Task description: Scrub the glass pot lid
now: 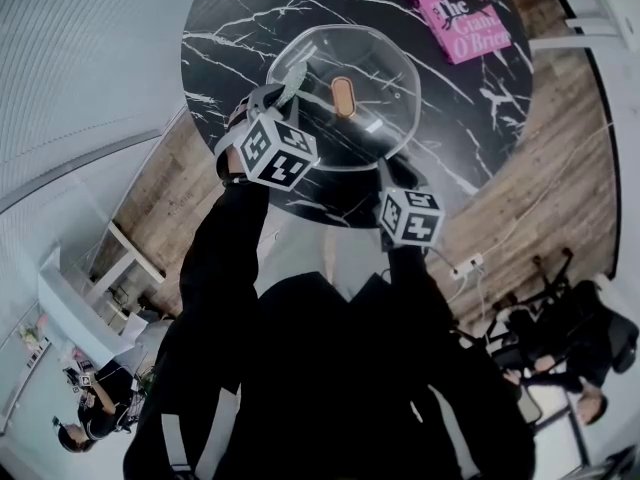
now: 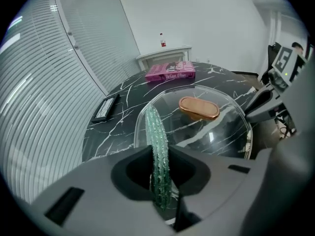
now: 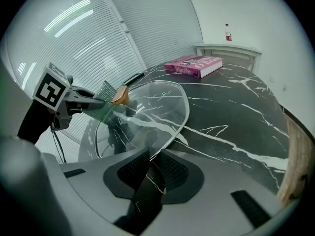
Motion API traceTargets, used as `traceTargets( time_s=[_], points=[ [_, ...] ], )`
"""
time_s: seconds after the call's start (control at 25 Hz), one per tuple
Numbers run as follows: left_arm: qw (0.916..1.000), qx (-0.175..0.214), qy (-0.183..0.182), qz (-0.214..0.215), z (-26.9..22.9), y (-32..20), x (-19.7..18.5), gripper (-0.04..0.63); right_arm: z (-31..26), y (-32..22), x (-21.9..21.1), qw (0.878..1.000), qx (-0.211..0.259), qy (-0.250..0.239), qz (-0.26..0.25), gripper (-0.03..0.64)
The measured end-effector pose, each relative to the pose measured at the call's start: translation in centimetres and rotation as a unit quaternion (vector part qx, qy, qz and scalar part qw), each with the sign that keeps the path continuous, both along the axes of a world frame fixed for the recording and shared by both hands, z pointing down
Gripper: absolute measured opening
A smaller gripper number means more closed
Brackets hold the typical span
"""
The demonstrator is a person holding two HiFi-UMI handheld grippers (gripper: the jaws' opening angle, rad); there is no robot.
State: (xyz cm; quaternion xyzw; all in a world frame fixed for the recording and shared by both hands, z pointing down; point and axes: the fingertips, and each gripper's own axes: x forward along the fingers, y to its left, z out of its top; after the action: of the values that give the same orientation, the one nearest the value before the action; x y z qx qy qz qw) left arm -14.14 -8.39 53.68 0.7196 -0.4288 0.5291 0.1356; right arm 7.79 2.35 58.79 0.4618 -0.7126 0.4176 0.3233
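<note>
Glass lid (image 1: 385,88) hangs tilted above a black marble table (image 1: 225,28) in the head view. The right gripper (image 1: 392,171) has its near rim, and the left gripper (image 1: 282,88) holds a green scrubber (image 1: 296,72) at its left part. A pink book (image 1: 455,8) lies beyond.

Left gripper view: the jaws pinch the scrubber edge-on, its tip at the lid's rim.

Right gripper view: the jaws are pressed together on the rim, a thin hold. Hard scrubbing could lever the lid loose onto the table. No container shows in any view.
</note>
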Motion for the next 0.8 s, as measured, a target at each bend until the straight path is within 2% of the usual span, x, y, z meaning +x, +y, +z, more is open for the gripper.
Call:
traceTargets(
  time_s=[0.28, 0.8],
  points=[
    [0.9994, -0.027, 0.001, 0.021, 0.7, 0.9, 1.4, 0.063, 0.0, 0.0, 0.0, 1.000, -0.001, 0.000, 0.000, 0.063],
    [0.9981, -0.046, 0.014, 0.040, 1.1, 2.9, 2.7, 0.063, 0.1, 0.0, 0.1, 1.000, -0.002, 0.005, 0.002, 0.063]
  ],
)
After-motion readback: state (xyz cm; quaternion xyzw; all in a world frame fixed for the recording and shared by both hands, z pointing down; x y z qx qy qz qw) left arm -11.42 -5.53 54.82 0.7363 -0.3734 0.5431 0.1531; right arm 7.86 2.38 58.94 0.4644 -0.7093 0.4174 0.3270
